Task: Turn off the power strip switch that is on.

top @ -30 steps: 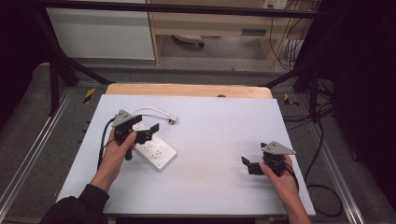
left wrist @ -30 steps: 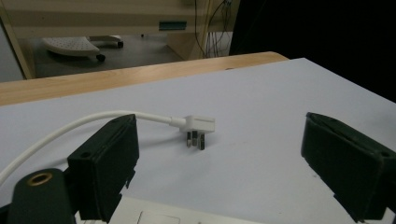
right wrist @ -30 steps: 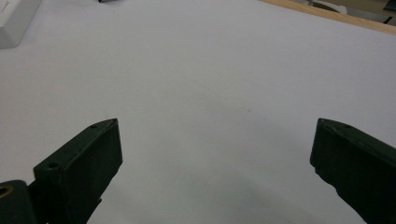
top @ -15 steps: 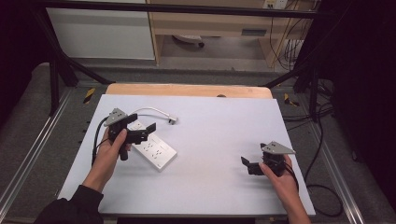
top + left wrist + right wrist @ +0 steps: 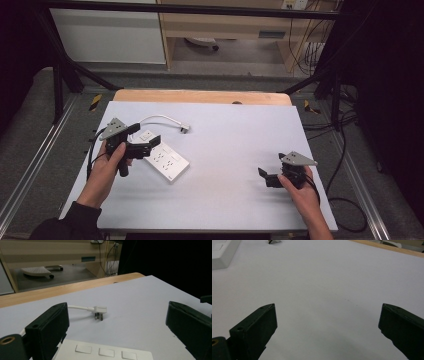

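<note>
A white power strip [image 5: 167, 160] lies flat on the left half of the white table [image 5: 235, 130]. Its white cable curves back to a plug [image 5: 184, 128] resting on the table. My left gripper [image 5: 145, 136] hovers at the strip's left end, open. In the left gripper view its jaws [image 5: 116, 315] stand wide apart, with the strip's [image 5: 107, 352] top face low between them and the plug [image 5: 100, 311] ahead. My right gripper [image 5: 271, 165] rests near the front right, open, with nothing between its fingers. The right gripper view [image 5: 328, 312] shows bare table and the strip [image 5: 222, 252] far off.
A wooden strip [image 5: 200, 96] edges the table's far side. Beyond it are a floor, a cabinet and hanging cables. Metal rails [image 5: 30, 170] run along both sides of the table. Bare white surface lies between the two grippers.
My left gripper has drawn back a little to the left, uncovering more of the strip's left end. The strip, the plug and the right gripper have stayed put.
</note>
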